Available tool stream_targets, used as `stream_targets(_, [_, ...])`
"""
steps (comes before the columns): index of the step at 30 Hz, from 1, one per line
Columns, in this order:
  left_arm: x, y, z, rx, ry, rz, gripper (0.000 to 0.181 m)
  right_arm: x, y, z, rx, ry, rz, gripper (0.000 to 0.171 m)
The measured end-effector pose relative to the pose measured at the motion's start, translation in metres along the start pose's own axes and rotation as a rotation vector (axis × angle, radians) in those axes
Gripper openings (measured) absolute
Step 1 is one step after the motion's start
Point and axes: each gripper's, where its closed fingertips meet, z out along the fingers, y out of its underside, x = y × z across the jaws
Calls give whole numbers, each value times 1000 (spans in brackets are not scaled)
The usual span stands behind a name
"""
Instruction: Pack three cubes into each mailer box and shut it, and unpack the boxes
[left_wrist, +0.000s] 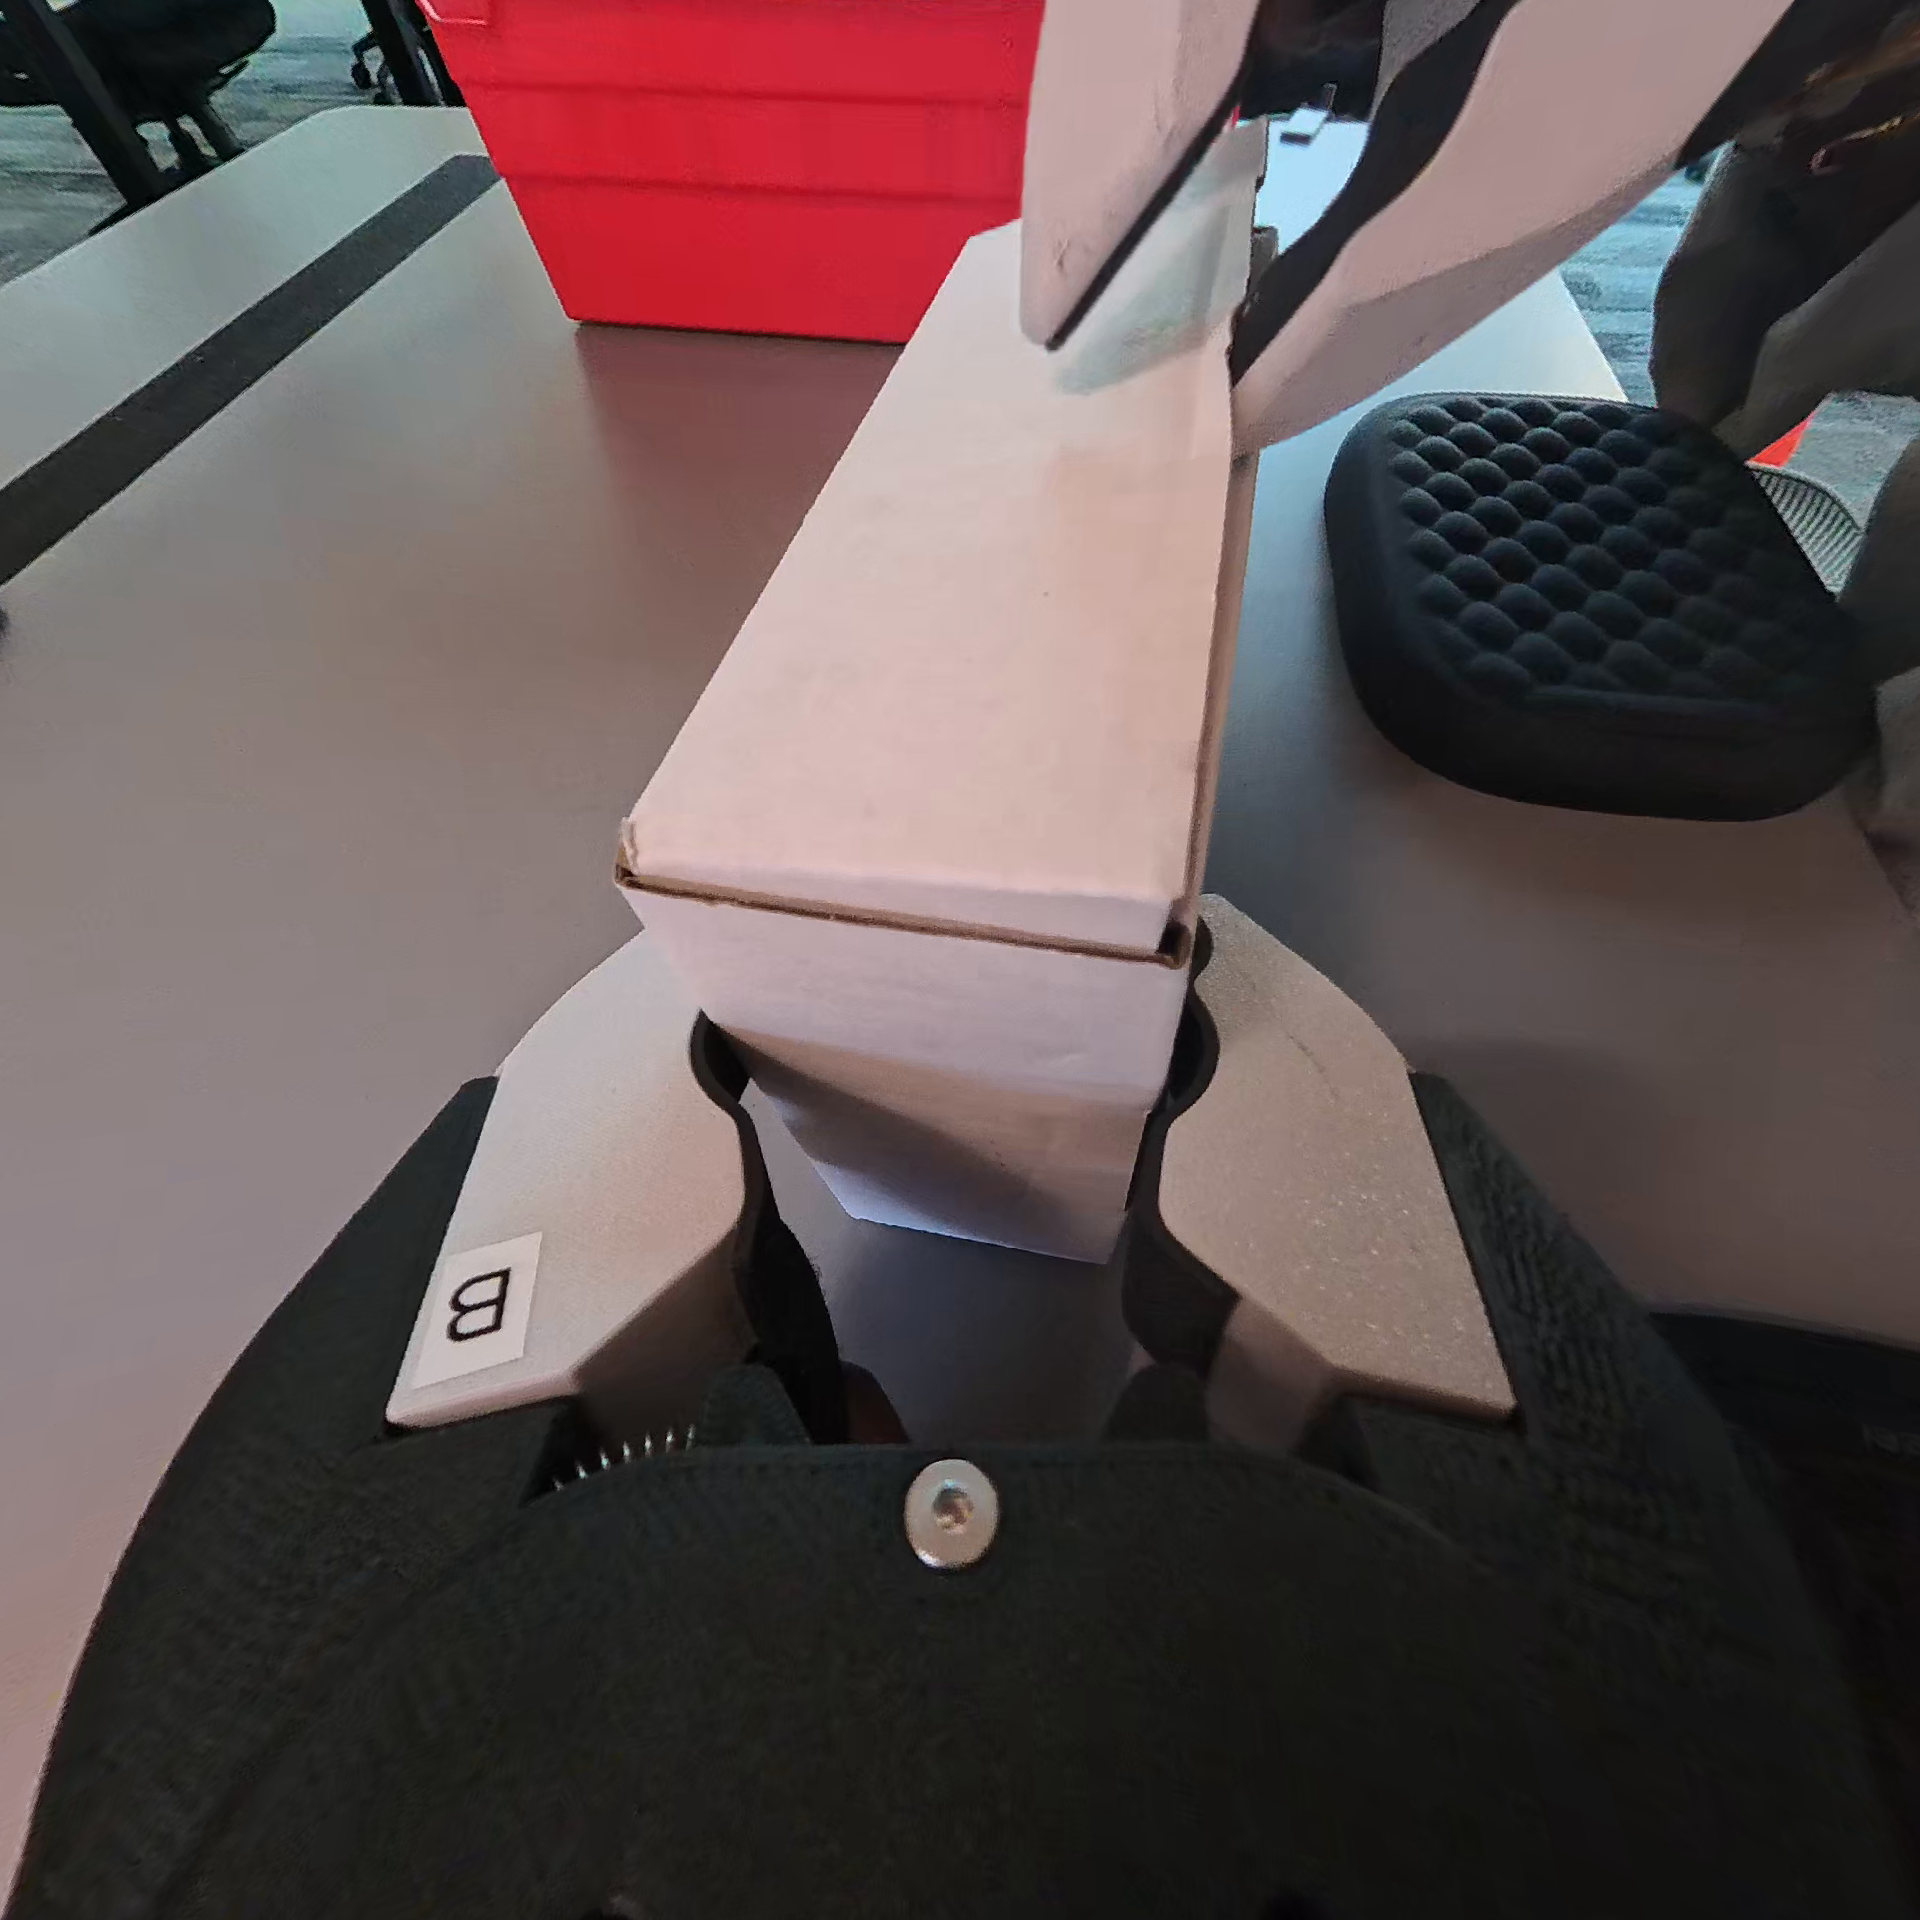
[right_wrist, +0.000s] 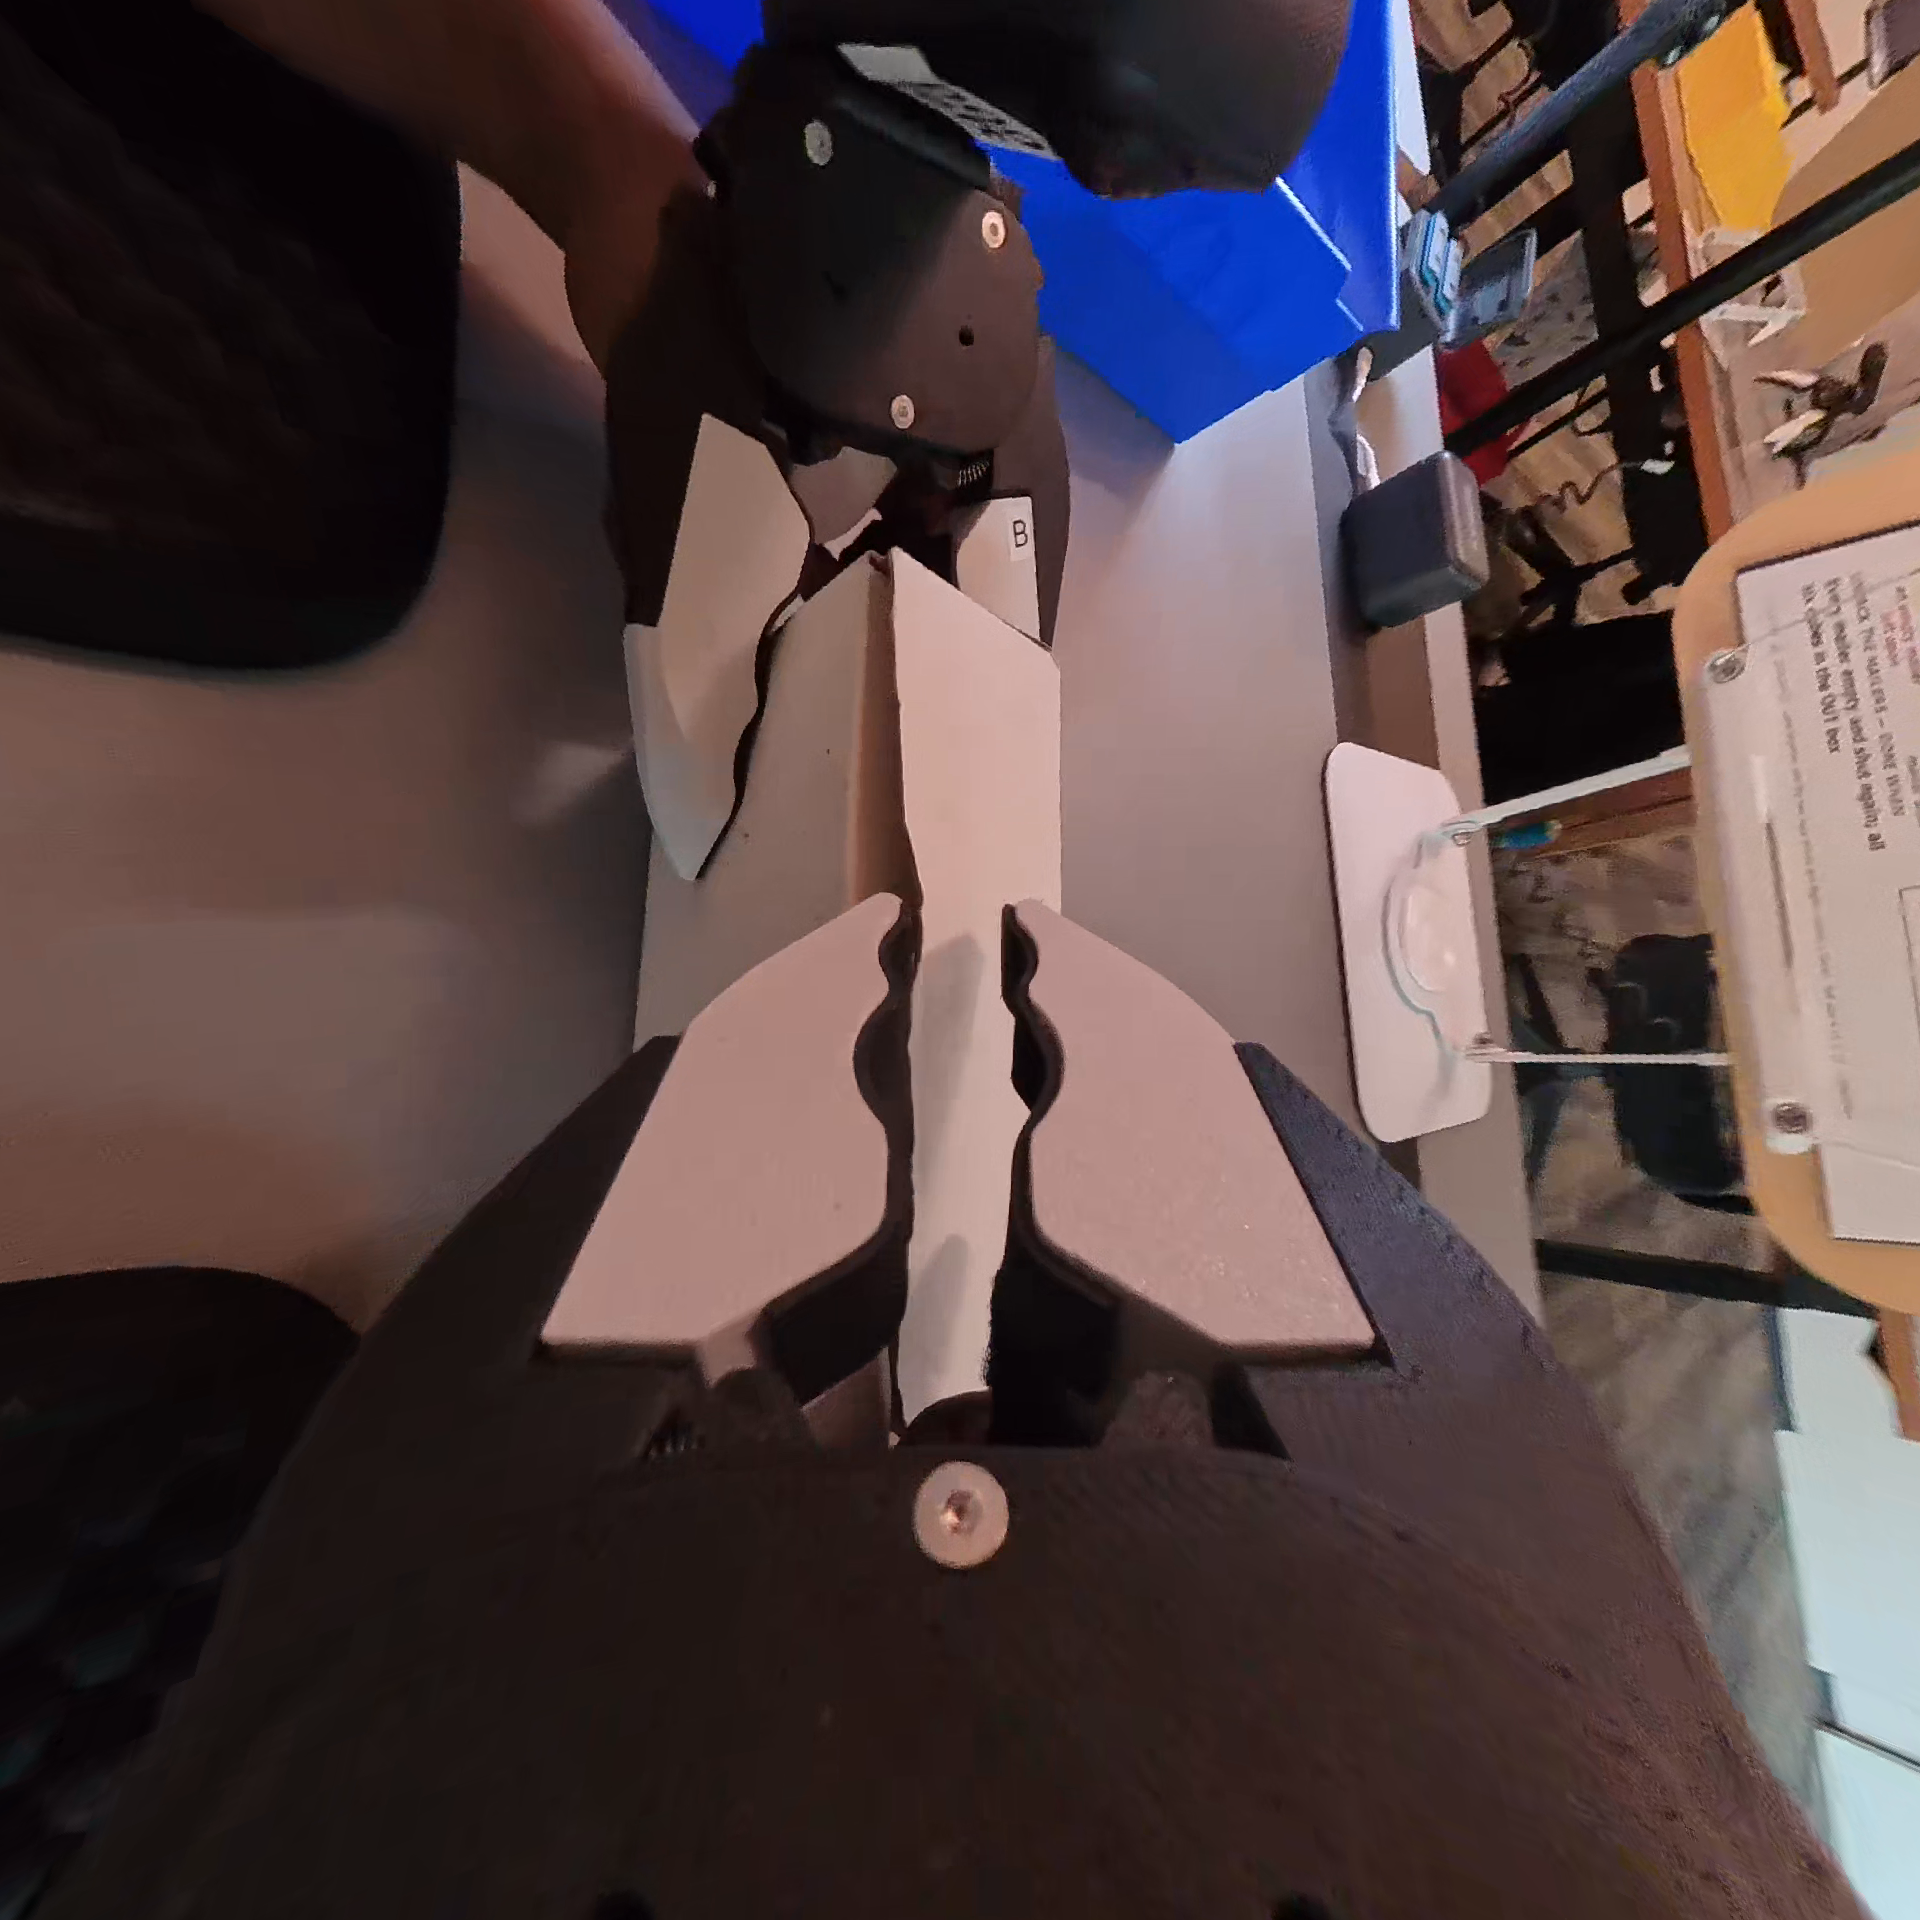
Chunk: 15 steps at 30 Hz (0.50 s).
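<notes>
Lettered sticker (left_wrist: 478, 1311) on left gripper (left_wrist: 940, 1023)

1. The left wrist view sits just behind the left gripper (left_wrist: 940, 1049), very near a white mailer box (left_wrist: 956, 665), and faces along the counter (left_wrist: 312, 644) toward a red bin (left_wrist: 727, 187) at its far edge.
2. The right wrist view is rolled sideways, close behind the right gripper (right_wrist: 961, 914), and faces a blue bin (right_wrist: 1195, 281).
3. Both views share the box and the counter; each also shows the opposite gripper at the box's far end.
</notes>
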Motion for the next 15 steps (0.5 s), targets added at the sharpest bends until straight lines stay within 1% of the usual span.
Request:
stream_targets(2, [0,0,0,-2,-6,14,80,0,0,0,-31,17,-53,17])
stream_targets(3, [-1,1,1,-3,-17,22,80,-1,0,1,-49,19,-84,15])
stream_targets(4, [-2,2,0,-7,-29,36,79,-2,-1,1,-61,30,-117,6])
stream_targets(6, [-2,2,-1,-9,-36,54,79,-1,-3,-1,-55,43,-125,4])
stream_targets(7, [-1,2,-1,-10,-34,54,80,2,-4,-3,-39,33,-80,4])
stream_targets(8, [0,4,0,-20,-26,66,79,12,-7,-7,-2,60,-19,3])
stream_targets(9, [5,2,0,-10,-14,125,79,27,-10,-15,44,97,56,2])
stream_targets(10, [9,0,2,-14,-23,168,79,34,-9,-19,62,58,152,2])
stream_targets(11, [9,0,3,-19,-33,159,80,37,-6,-19,73,7,233,2])
stream_targets(13, [7,1,4,-21,-18,129,80,41,-1,-14,83,-57,315,2])
stream_targets(15, [8,0,5,-16,-18,139,80,49,5,-9,51,-110,384,4])
